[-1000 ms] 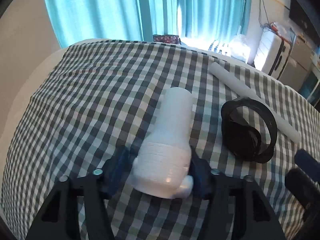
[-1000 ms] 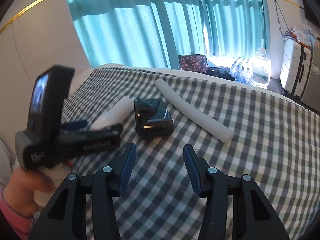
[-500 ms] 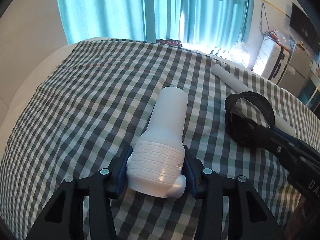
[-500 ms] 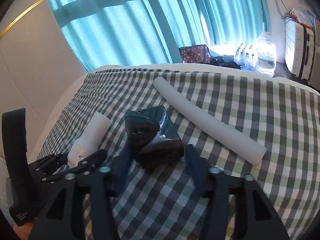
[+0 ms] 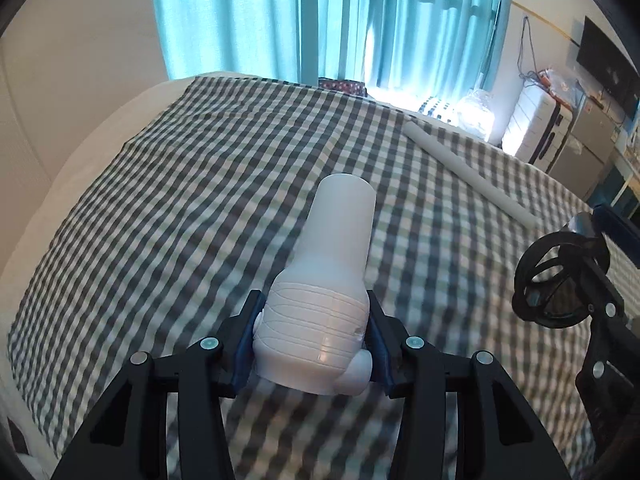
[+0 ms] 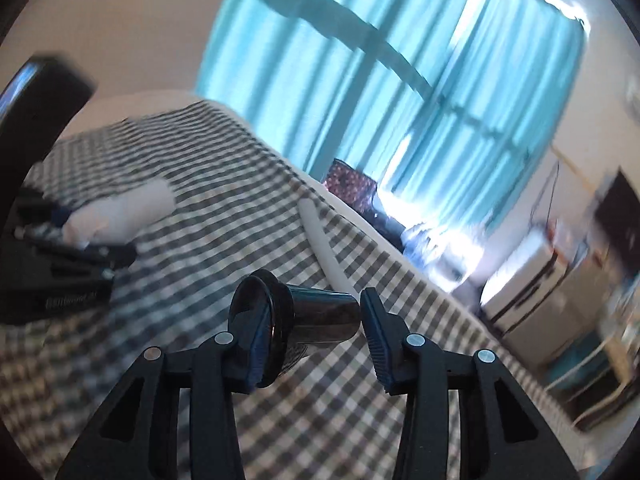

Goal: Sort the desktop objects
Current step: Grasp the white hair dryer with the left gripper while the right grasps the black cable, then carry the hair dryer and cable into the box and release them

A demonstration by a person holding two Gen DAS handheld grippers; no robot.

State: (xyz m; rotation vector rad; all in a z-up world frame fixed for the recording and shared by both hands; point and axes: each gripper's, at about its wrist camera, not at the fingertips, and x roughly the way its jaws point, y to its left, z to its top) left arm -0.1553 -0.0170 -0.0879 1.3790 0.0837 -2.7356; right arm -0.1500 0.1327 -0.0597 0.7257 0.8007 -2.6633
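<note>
Left tool (image 5: 312, 344): angled steeply downward, both blue pads pressed against the ribbed base of a white bottle (image 5: 332, 280), which sticks out forward between the fingers. Right tool (image 6: 310, 336): rolled, tilted shallowly downward, jaws closing; a dark glossy cup (image 6: 304, 320) lies crosswise between the pads, rim at the left pad, base touching the right pad. View blurred.

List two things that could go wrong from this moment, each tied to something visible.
1. The left hand-held gripper pinches only the white bottle's base, so its long body may tip.
2. The right hand-held gripper, jaws closing, holds the glossy black cup sideways; it could slip onto the checked cloth.
</note>
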